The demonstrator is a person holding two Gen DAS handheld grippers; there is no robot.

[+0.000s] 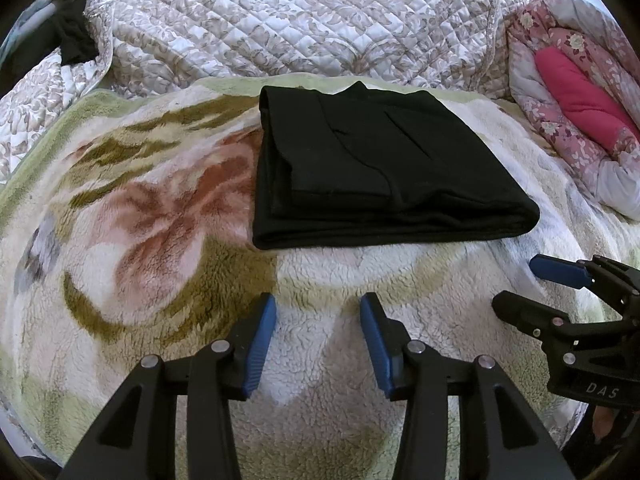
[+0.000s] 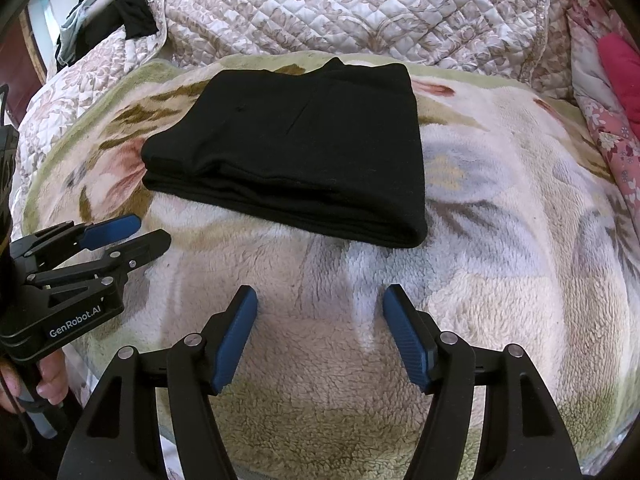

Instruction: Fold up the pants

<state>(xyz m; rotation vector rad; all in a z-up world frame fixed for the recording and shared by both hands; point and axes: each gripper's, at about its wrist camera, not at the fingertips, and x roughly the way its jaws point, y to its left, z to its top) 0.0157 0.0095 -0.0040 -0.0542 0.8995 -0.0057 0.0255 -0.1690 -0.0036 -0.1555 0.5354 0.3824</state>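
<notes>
A quilt [image 1: 280,12], stitched in diamonds with a pale leaf print, is heaped across the far side of the bed. In front of it a fleece blanket [image 1: 160,216] with large flowers in pink, olive and cream covers the near part of the bed. At the right edge lies a bunched pink floral comforter [image 1: 560,92] with a bright pink lining showing. At the far left some dark clothes [image 2: 132,4] hang over the quilt's edge.

The black pants [image 1: 376,168] lie on the blanket, near its far edge and just short of the quilt. They are folded into a flat, layered rectangle, with the thick folded edge turned toward the cameras. Nothing touches them.

The left hand-held gripper [image 1: 318,340] hovers over bare blanket on the near side of the pants, well clear of them. Its blue pads [image 1: 260,344] stand moderately apart with only fleece between them; it holds nothing. In the right wrist view it shows from the side, with a person's fingers [image 2: 48,384] wrapped round its handle.

The right hand-held gripper [image 2: 320,336] sits just beside it, also short of the pants. Its jaws stand wide and empty over the blanket.
</notes>
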